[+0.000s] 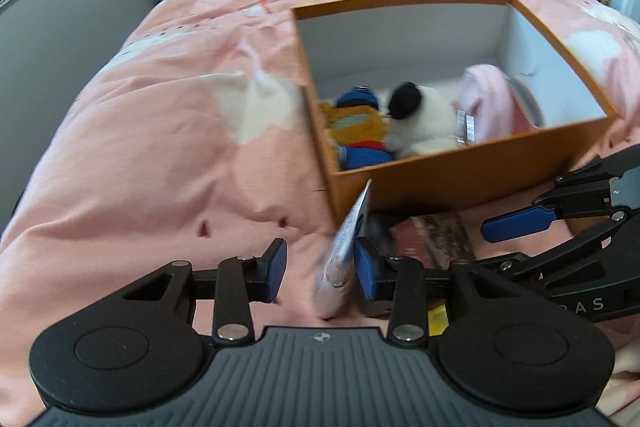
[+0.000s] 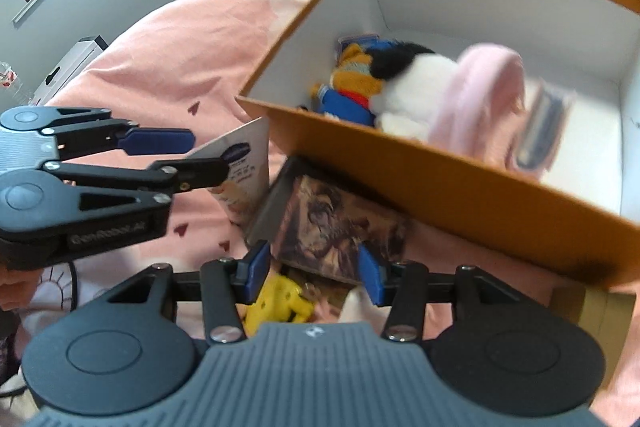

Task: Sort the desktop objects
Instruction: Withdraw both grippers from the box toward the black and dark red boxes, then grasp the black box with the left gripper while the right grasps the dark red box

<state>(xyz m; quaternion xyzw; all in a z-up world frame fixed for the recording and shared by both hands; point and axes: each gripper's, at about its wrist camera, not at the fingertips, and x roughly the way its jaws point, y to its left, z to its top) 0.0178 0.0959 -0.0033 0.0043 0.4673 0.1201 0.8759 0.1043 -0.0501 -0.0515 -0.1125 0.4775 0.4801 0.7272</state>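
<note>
Two grippers work below the box (image 1: 460, 183): left gripper (image 1: 320, 267) parted around a card (image 1: 344, 251), right gripper (image 2: 314, 267) grasping a book (image 2: 332, 227).

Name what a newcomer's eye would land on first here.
The orange box on the pink quilt, holding a black-and-white plush and an orange doll. In front of it, the left gripper has a pouch between its fingers, and the right gripper straddles a picture book.
</note>
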